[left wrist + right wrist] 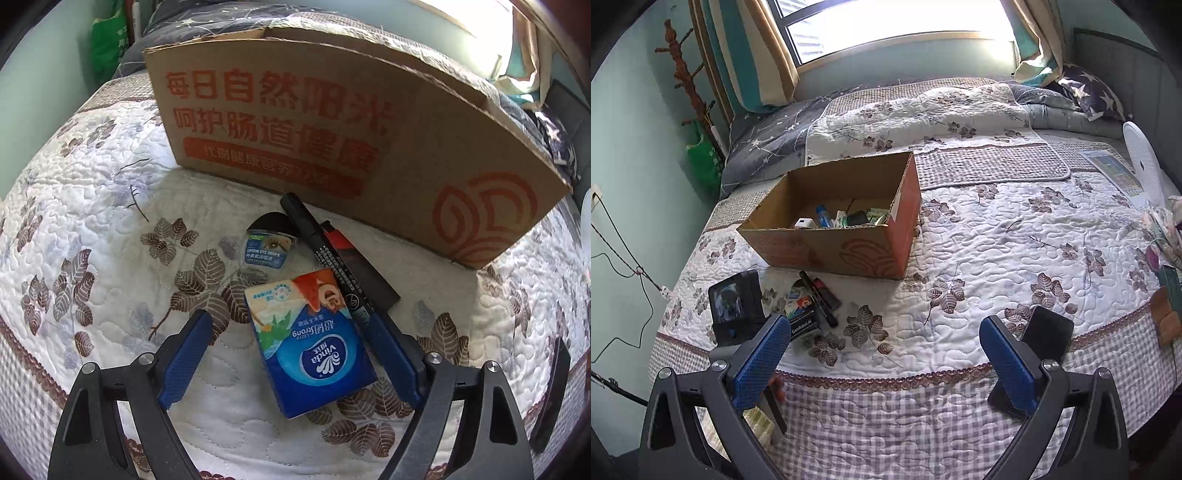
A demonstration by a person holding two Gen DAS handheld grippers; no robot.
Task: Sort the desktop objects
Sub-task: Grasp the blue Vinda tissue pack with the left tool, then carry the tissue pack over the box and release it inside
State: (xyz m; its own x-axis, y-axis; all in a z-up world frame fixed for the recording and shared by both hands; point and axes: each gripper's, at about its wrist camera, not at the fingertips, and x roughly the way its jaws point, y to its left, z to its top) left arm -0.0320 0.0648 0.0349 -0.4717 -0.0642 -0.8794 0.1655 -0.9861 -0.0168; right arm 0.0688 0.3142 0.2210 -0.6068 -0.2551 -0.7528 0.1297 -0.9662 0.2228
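Note:
My left gripper [290, 325] is open, low over the quilt, with a blue Vinda tissue pack [310, 341] between its fingers, untouched. Beyond it lie an eye-drops package [267, 249], a black marker [325, 258] and a dark flat item with a red end [360, 264], all in front of the cardboard box [332, 136]. In the right wrist view the box [834, 225] is open and holds several small items. My right gripper [882, 343] is open and empty above the bed's near edge. The left gripper body [737, 306] shows at its left, over the pile [812, 299].
A black phone [1043, 332] lies on the quilt beside my right finger. A white fan [1145, 158] and a paper sheet [1115, 173] are at the far right. Pillows and a folded blanket lie behind the box. Cables hang on the left wall.

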